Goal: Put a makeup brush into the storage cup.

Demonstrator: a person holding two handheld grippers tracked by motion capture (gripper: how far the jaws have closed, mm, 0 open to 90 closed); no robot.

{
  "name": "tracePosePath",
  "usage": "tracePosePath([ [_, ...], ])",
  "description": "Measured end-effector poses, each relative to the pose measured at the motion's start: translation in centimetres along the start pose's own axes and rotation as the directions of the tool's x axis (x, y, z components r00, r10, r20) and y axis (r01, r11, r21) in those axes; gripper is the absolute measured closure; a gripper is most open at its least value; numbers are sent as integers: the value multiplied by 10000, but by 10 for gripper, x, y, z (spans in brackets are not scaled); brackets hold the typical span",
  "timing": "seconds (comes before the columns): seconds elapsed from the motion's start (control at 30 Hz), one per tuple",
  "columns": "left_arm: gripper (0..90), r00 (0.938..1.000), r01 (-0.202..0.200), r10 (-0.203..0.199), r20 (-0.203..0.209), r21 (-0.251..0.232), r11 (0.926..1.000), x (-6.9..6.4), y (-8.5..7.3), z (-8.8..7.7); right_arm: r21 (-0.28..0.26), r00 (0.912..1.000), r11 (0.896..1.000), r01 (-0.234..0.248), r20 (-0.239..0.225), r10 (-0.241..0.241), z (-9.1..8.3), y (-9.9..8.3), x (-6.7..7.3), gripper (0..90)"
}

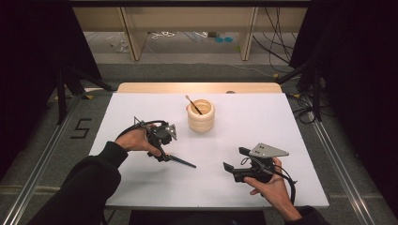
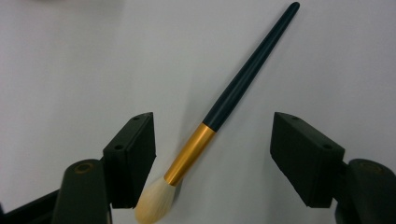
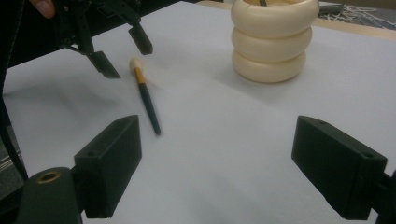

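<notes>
A: Brush (image 2: 219, 112) lies flat on the white bench (image 1: 141, 183), at its left, right under the left gripper (image 1: 165, 154). How do the jaws stand?

B: Apart, one on each side of the gold band near the pale bristles. In the left gripper view the nearer pad comes close to the bristles, but neither pad presses on the brush.

A: Is all of it visible?

B: Not quite. In that view the bristle tip runs off the bottom edge. From the high view only the dark handle pokes out from beneath the gripper; the head is hidden by the hand and the gripper.

A: And the middle of the bench?

B: A cream ribbed holder (image 1: 201, 115) stands upright toward the far side, well apart from the brush. A thin stick (image 1: 193, 104) leans out of it; its lower end is hidden inside. In the right gripper view the holder's top is cut off.

A: The right side?

B: The right gripper (image 1: 233, 166) is held above the near right part of the bench, jaws wide apart with nothing between them but bare bench.
</notes>
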State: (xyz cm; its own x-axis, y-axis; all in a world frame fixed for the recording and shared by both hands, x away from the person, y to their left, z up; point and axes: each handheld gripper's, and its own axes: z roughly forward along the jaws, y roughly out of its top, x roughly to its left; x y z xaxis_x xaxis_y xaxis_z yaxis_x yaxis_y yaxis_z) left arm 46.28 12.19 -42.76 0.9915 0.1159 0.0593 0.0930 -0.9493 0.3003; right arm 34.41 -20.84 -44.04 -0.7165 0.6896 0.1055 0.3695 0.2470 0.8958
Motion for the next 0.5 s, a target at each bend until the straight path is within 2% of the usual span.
tracePosePath([
  [0.07, 338, 9996, -289, 288, 25, 294, 9992, 1, 2, 3, 16, 10000, 10000, 10, -4, -10, 0, 0, 0, 166],
  [0.13, 353, 9996, -269, 264, 101, 507, 9984, 1, 3, 5, 39, 10000, 10000, 7, -24, -7, 0, 0, 0, 166],
  [0.17, 357, 9993, -354, 348, 122, 574, 9977, 2, 4, 6, 238, 10000, 9997, 26, 38, -27, -1, 0, 0, 166],
  [0.2, 363, 9982, -587, 579, 135, 611, 9964, 4, 6, 7, 233, 10000, 9997, 22, 25, -22, -1, 0, 1, 166],
  [0.23, 375, 9999, -101, 92, 147, 653, 9978, 1, 5, 8, 271, 10000, 9996, -26, -13, 26, -1, 1, 1, 166],
  [0.27, 386, 9999, -36, 27, 131, 669, 9978, 1, 5, 9, 265, 10000, 9996, -30, -43, 31, -1, 0, 1, 166],
  [0.3, 389, 9997, -204, 192, 166, 736, 9971, 2, 6, 9, 144, 10000, 9999, -50, -73, 51, 0, 0, 1, 166],
  [0.33, 393, 9991, 386, -401, 168, 824, 9959, -3, 5, 11, 118, 10000, 9999, -7, -45, 7, 1, 0, 1, 166],
  [0.43, 419, 9997, -41, 17, 255, 959, 9954, 0, 7, 14, 298, 9999, 9995, -90, -82, 93, 0, 0, 1, 166],
  [0.47, 431, 9996, -87, 60, 267, 1020, 9947, 0, 7, 15, 215, 9996, 9996, -185, -188, 189, 0, 0, 2, 166],
  [0.5, 441, 9996, 60, -91, 276, 1111, 9938, -1, 7, 16, 216, 9996, 9996, -194, -215, 199, 0, 0, 2, 167],
])
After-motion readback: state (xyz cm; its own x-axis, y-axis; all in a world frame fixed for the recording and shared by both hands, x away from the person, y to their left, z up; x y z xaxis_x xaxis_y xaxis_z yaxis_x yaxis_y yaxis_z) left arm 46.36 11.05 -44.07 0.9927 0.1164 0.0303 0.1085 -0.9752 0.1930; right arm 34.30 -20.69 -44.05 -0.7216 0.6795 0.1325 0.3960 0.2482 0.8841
